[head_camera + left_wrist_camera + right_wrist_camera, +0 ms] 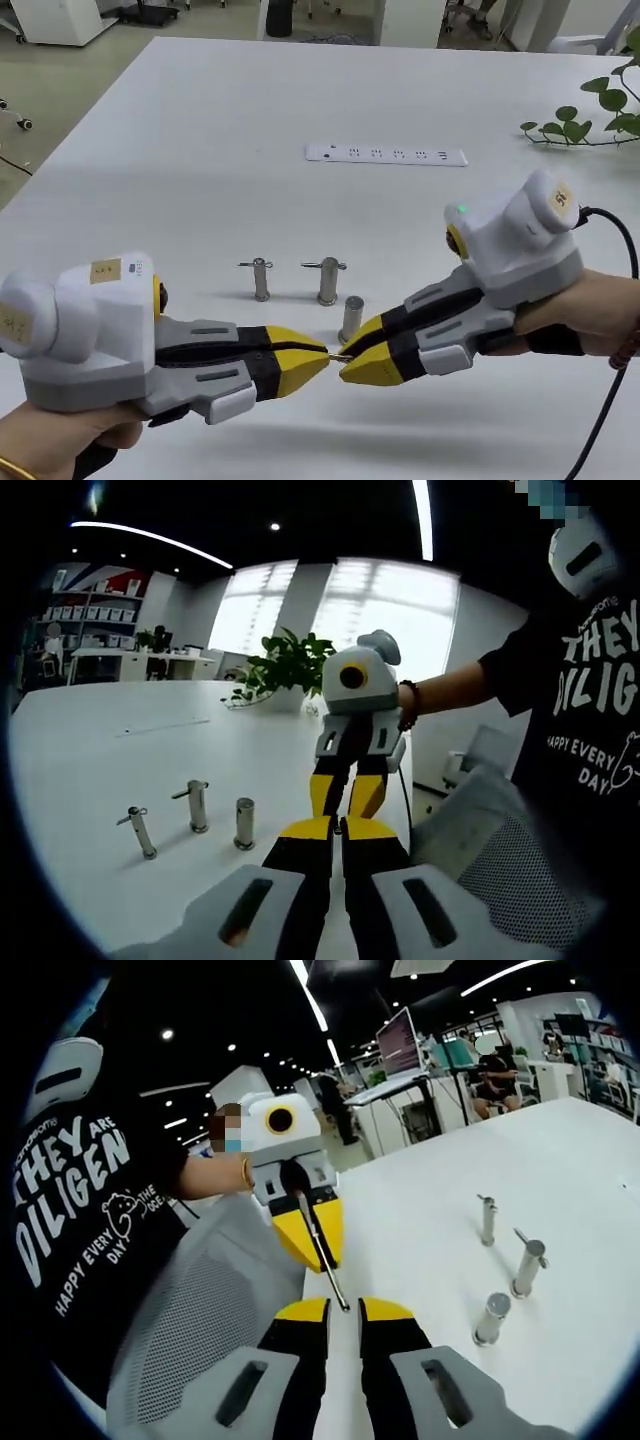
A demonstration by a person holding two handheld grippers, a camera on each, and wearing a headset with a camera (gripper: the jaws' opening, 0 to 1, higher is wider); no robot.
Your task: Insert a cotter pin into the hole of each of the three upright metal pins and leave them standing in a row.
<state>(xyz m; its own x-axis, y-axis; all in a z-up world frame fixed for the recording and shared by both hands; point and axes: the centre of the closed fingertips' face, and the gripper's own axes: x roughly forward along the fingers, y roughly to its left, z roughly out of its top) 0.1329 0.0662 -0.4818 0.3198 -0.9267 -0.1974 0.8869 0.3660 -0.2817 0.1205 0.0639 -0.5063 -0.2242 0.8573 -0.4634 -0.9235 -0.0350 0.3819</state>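
Cotter pin (338, 1290) handover between the two grippers is judged to be the step in hand.

1. White table (300, 100): bears all the parts.
2. Left gripper (322, 362): clenched on the cotter pin, tip to tip with the right gripper (346, 368), low over the table.
3. Right gripper: its jaws flank the pin's free end. Whether they pinch it cannot be told.
4. Fitted metal pins (261, 280) (328, 282): upright, each with a cotter pin through it.
5. Bare metal pin (351, 318): upright just behind the gripper tips, its hole not discernible.

Confirm a firm grip on the receiving side before the giving side lets go. Approach the bare metal pin level and along the hole's axis. Push gently; it would likely topple easily.
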